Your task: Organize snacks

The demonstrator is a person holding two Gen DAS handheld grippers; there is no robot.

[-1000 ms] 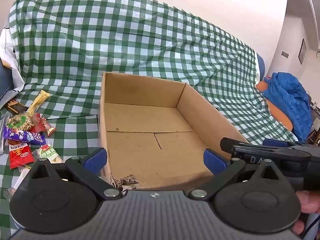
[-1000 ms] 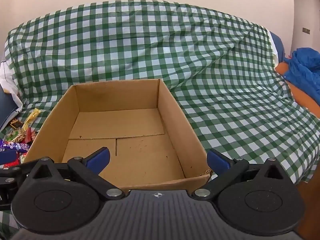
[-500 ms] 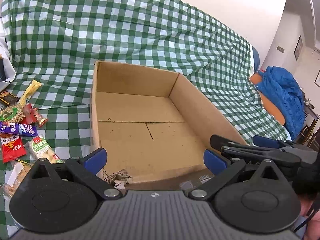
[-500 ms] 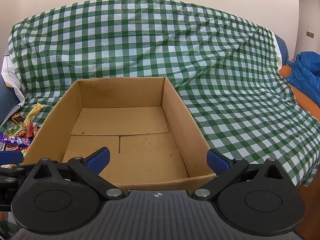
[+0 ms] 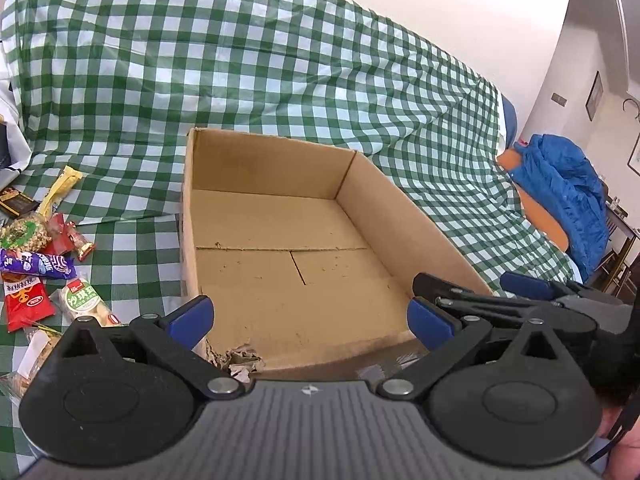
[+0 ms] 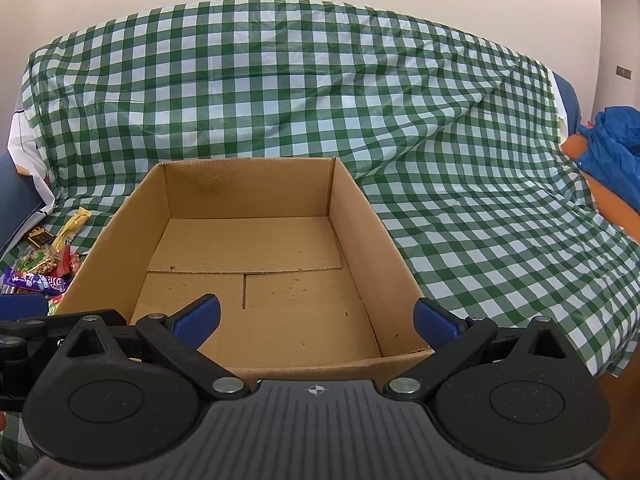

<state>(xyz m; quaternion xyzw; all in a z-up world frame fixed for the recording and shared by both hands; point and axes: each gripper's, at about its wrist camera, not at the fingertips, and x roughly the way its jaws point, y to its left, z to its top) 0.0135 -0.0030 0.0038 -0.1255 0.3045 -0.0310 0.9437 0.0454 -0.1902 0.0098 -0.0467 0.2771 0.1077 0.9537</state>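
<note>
An open, empty cardboard box (image 5: 404, 216) sits on a green checked cloth; it also shows in the right wrist view (image 6: 376, 240). A pile of wrapped snacks (image 5: 44, 272) lies left of the box, also seen at the left edge of the right wrist view (image 6: 40, 268). It holds a purple bar (image 5: 38, 266), a red packet (image 5: 26, 300) and a yellow stick (image 5: 60, 190). My left gripper (image 5: 310, 318) is open and empty over the box's near edge. My right gripper (image 6: 316, 318) is open and empty over the same edge, and shows beside the box in the left wrist view (image 5: 520, 300).
The checked cloth (image 6: 500, 216) drapes over a sofa back and seat. A blue jacket (image 5: 568, 196) lies on an orange surface at the right. The box's near left corner (image 5: 236, 360) is torn.
Both grippers have pulled back and risen a little, so the box looks smaller and farther. Both stay open and empty.
</note>
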